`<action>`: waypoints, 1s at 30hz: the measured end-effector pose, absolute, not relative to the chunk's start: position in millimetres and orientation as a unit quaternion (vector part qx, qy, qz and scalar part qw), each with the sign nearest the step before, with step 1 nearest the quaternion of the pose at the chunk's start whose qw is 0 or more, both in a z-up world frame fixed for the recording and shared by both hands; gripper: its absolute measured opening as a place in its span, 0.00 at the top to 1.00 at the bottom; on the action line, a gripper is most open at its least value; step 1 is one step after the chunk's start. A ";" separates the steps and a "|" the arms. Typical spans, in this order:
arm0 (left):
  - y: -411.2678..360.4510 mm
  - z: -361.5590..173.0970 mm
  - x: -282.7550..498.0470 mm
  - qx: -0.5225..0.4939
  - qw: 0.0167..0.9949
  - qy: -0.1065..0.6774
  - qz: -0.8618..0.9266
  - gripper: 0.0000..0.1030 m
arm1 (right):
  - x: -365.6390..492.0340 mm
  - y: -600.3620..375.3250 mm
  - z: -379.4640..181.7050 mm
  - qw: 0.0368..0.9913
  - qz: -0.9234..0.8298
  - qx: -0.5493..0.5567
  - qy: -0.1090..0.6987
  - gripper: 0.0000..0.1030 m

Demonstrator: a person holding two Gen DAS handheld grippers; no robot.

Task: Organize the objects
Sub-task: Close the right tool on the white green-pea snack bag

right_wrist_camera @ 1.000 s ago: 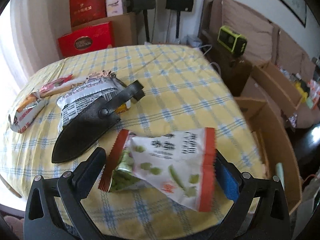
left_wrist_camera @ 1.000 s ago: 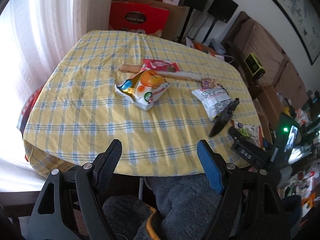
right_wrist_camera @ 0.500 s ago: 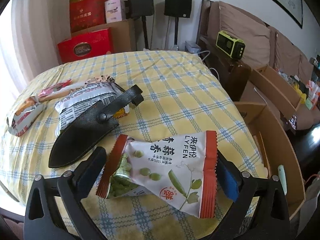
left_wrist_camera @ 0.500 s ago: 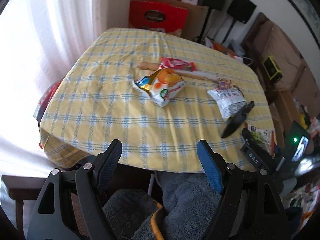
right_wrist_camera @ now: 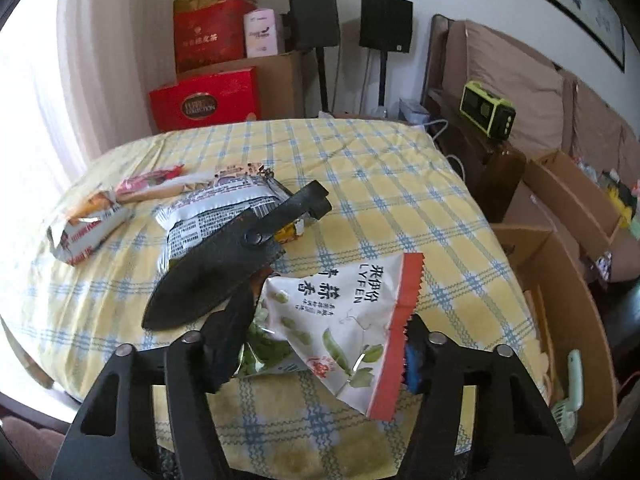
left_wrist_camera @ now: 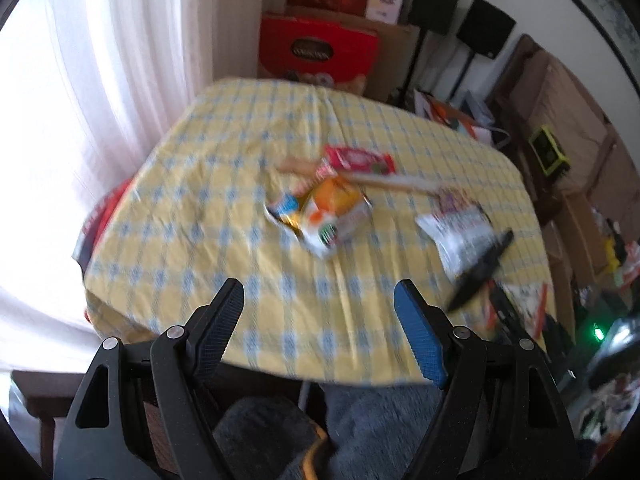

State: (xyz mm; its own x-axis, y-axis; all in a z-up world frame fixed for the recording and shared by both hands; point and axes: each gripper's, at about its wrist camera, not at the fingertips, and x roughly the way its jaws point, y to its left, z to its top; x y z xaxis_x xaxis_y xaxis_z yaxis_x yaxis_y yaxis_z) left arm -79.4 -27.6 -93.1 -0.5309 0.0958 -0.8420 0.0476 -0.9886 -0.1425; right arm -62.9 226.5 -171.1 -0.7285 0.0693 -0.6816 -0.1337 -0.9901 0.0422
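The right tongs [right_wrist_camera: 316, 344] have just been closing on the pea pack [right_wrist_camera: 340, 320], which lay flat between wide jaws a second ago and now bulges and crumples with both pads pressing its ends; the left tongs [left_wrist_camera: 318, 328] have drawn back from the table [left_wrist_camera: 192, 216], so more of the cloth's near edge shows than before, and their jaws stand apart with nothing between them, above the near edge and a grey sleeve or lap below

The pea pack, white with red ends, sits at the table's near right corner, its far end tilted up; touching its far left corner lies a black sheath [right_wrist_camera: 224, 264], tip toward the camera, resting across a silver pack [right_wrist_camera: 212, 212]; farther left lie an orange pack [right_wrist_camera: 88, 228] and, beyond it, a pink pack [right_wrist_camera: 148, 178] over a wooden stick [right_wrist_camera: 168, 190]; in the left view all of these are blurred, spread across the middle and right of the table

Beyond the table stand red boxes [right_wrist_camera: 208, 96], two speakers [right_wrist_camera: 386, 24] and a sofa [right_wrist_camera: 512, 80]; an open carton [right_wrist_camera: 568, 320] sits just beside the table's right edge
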 end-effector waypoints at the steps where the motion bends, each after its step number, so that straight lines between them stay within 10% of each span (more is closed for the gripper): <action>1: -28.3 -93.5 -85.7 -0.484 0.002 -0.065 0.873 0.27 | -63.4 227.8 -171.3 0.053 0.928 -0.366 0.049 0.42; 30: 3.3 -167.8 -176.1 -0.496 0.039 0.005 0.868 0.27 | -62.9 237.2 -172.5 0.035 0.924 -0.374 0.079 0.40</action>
